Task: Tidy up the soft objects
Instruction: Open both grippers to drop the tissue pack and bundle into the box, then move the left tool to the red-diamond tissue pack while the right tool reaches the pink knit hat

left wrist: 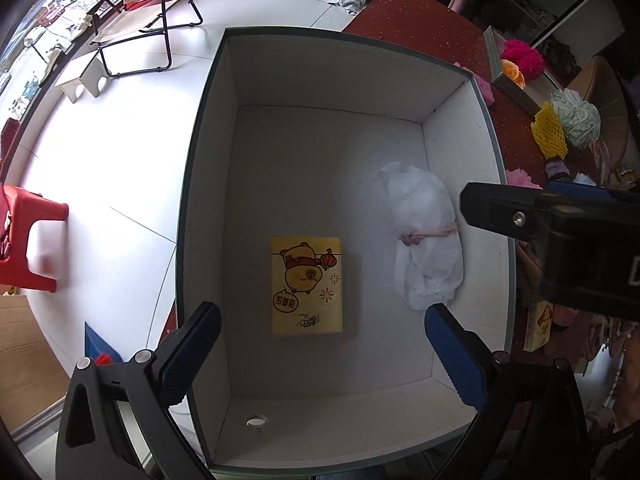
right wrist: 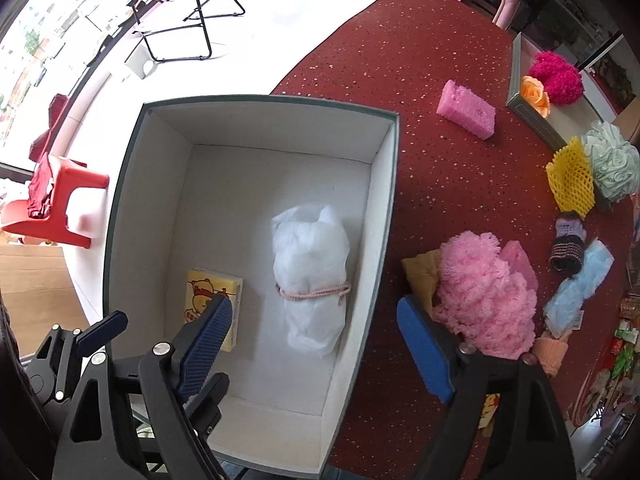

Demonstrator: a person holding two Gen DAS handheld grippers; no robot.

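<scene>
The box (left wrist: 208, 128) stands open on top, its far half bare. On its floor a yellow pack (left wrist: 307, 285) lies mid-near and a white bundle (left wrist: 426, 236) along the right wall, with a gap between them. Past that wall, soft things crowd the table's (right wrist: 400, 52) near right edge; its far end is bare.

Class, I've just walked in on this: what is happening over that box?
A person holds two grippers above a white box. Both the left gripper and right gripper are open and empty. Inside lie a yellow tissue pack and a tied white bundle. More soft items, like the pink fluffy ball, wait on the red table.
</scene>
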